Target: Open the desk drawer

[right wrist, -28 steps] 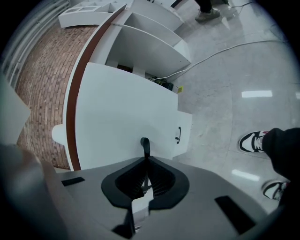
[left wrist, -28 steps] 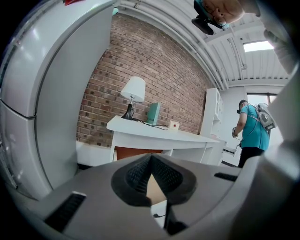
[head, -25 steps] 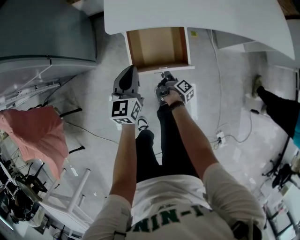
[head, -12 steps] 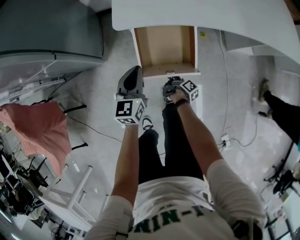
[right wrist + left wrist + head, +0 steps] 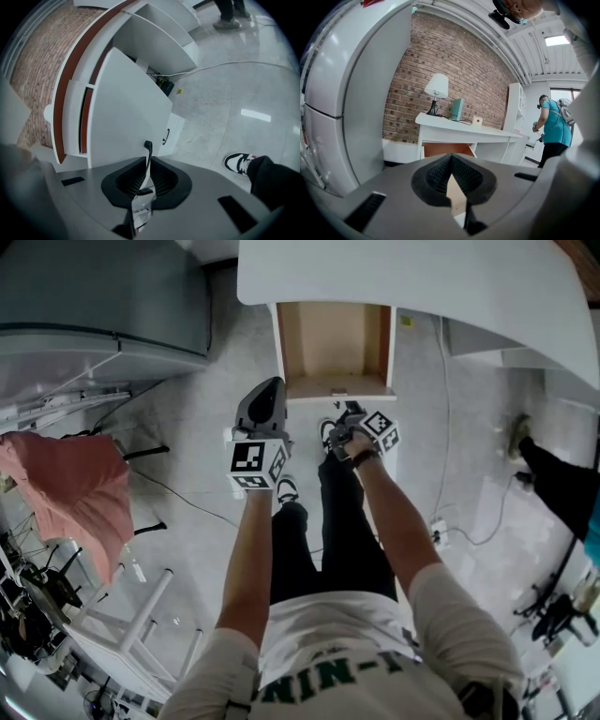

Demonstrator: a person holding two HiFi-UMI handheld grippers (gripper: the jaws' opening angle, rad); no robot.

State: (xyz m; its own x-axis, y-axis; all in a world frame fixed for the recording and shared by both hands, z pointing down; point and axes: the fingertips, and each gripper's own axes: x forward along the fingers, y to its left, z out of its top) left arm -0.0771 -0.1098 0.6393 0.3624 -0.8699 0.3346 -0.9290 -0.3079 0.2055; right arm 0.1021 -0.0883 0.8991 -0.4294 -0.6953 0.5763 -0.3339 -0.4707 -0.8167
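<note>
Right gripper view: right gripper clamped on thin drawer handle, lower centre. Head view: drawer already out under desk, top centre. Left gripper closed, empty. Pull straight and level, grip firm, no twisting.

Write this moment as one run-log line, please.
drawer: open | right gripper: shut on handle | left gripper: shut, empty
</note>
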